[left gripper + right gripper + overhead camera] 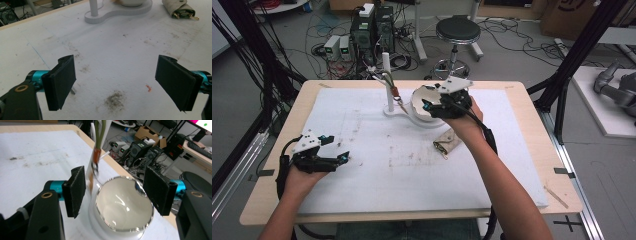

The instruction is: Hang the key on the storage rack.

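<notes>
My right gripper [428,106] hovers over the white bowl [125,206], its jaws standing well apart with nothing between the pads, the bowl's mirrored rim showing below the gap. I read this as a release or an approach above the bowl, since the pads press on nothing. The bowl sits in the round end of a white stand [408,114] at the far middle of the table [272,200], beside the stand's upright post [386,80], from which green-sheathed wires with an orange tag [97,155] hang so that they dangle clear of the padded white mat [362,150]. My left gripper [339,150] rests low over the mat at the near left, well apart from the stand, jaws wide and holding nothing, parked out of the way as I judge it. A small rolled pouch [447,141] lies on the mat just on the near side of the bowl, close under my right forearm, within easy reach for whichever hand goes next
</notes>
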Tool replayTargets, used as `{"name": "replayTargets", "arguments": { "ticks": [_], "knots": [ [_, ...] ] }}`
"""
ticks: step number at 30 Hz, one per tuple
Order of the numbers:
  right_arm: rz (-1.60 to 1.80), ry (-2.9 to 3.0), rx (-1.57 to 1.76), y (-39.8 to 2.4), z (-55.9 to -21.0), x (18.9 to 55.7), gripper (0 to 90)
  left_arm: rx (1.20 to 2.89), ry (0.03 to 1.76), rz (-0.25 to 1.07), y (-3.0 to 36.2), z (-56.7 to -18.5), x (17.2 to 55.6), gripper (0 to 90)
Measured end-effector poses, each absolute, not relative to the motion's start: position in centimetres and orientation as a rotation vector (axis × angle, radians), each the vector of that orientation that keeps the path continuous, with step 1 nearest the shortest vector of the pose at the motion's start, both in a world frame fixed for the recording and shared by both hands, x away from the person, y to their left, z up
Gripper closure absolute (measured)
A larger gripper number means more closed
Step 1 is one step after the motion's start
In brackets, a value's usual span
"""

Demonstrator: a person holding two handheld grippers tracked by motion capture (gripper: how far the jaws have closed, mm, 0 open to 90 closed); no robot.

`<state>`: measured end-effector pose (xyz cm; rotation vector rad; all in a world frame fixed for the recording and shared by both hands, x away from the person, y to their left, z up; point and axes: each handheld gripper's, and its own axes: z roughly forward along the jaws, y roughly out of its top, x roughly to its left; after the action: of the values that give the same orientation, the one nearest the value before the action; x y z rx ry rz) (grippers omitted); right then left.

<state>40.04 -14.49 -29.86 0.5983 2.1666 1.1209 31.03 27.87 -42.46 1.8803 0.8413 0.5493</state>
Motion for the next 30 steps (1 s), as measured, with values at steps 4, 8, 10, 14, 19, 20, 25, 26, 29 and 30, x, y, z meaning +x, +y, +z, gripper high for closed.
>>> {"name": "replayTargets", "arguments": {
  "ticks": [4,8,10,14,19,20,25,26,29,30],
  "knots": [
    [1.157,2.149,0.639,-16.5,-31.0,38.9,34.6,1.881,0.837,0.546,27.8,-42.4,31.1,16.6],
    [1.184,2.135,0.669,-18.2,-31.8,37.9,33.9,1.880,0.831,0.543,27.5,-42.4,31.3,16.6],
    [1.198,2.128,0.677,-18.9,-32.2,37.4,33.0,1.882,0.826,0.543,27.5,-42.4,31.3,16.6],
    [1.223,2.129,0.721,-20.4,-33.2,36.5,30.1,1.886,0.823,0.540,27.4,-42.4,31.4,16.6],
    [1.256,2.115,0.756,-22.2,-35.1,34.7,28.8,1.870,0.820,0.534,27.3,-42.3,31.5,16.6],
    [1.270,2.110,0.762,-22.6,-35.5,34.5,28.7,1.867,0.820,0.532,27.2,-42.3,31.4,16.6],
    [1.302,2.105,0.847,-24.6,-37.1,34.2,27.7,1.868,0.819,0.536,27.2,-42.3,31.4,16.6],
    [1.304,2.104,0.864,-25.0,-37.3,34.1,27.4,1.865,0.820,0.537,27.2,-42.3,31.4,16.6],
    [1.322,2.100,0.892,-25.8,-37.9,33.9,26.8,1.867,0.822,0.541,27.3,-42.3,31.4,16.6],
    [1.318,2.100,0.895,-25.9,-38.0,33.9,26.0,1.865,0.822,0.541,27.3,-42.4,31.4,16.6]
  ]
}}
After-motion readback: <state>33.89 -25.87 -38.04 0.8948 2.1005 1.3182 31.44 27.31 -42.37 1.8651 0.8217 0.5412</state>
